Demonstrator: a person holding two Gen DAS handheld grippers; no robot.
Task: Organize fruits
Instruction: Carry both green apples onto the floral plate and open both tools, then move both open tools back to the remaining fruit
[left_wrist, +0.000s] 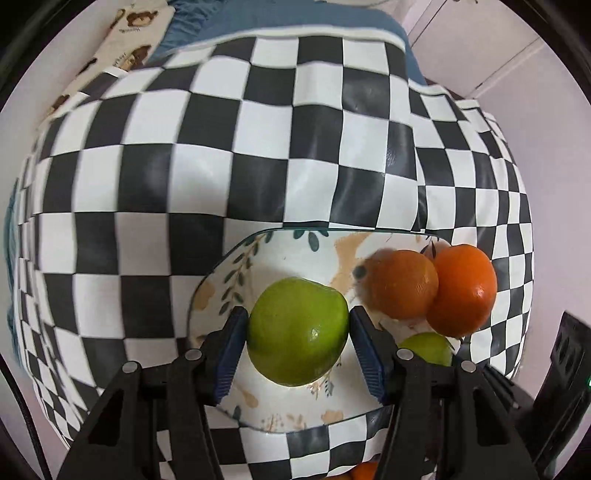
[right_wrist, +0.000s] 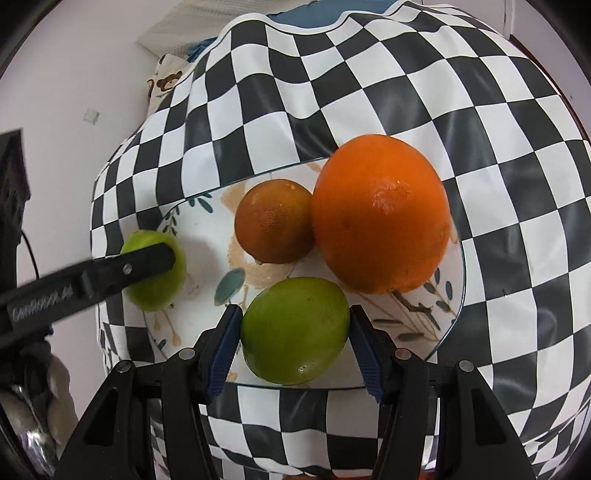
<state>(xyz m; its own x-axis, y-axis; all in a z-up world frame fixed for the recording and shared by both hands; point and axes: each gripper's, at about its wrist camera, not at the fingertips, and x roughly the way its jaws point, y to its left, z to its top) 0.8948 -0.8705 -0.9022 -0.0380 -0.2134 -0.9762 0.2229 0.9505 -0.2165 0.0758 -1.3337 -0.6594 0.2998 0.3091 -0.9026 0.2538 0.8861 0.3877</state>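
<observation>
Left wrist: claw (left_wrist: 298, 334) around lime (left_wrist: 297, 330)

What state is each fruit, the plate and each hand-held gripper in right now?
Left hand-held gripper: shut on a green fruit.
Left green fruit: held above the plate.
Right hand-held gripper: shut on the other green fruit.
Right green fruit: held over the plate's near edge.
Large orange: resting on the plate.
Small orange: on the plate, touching the large orange.
Plate: flat on the checkered cloth.
</observation>
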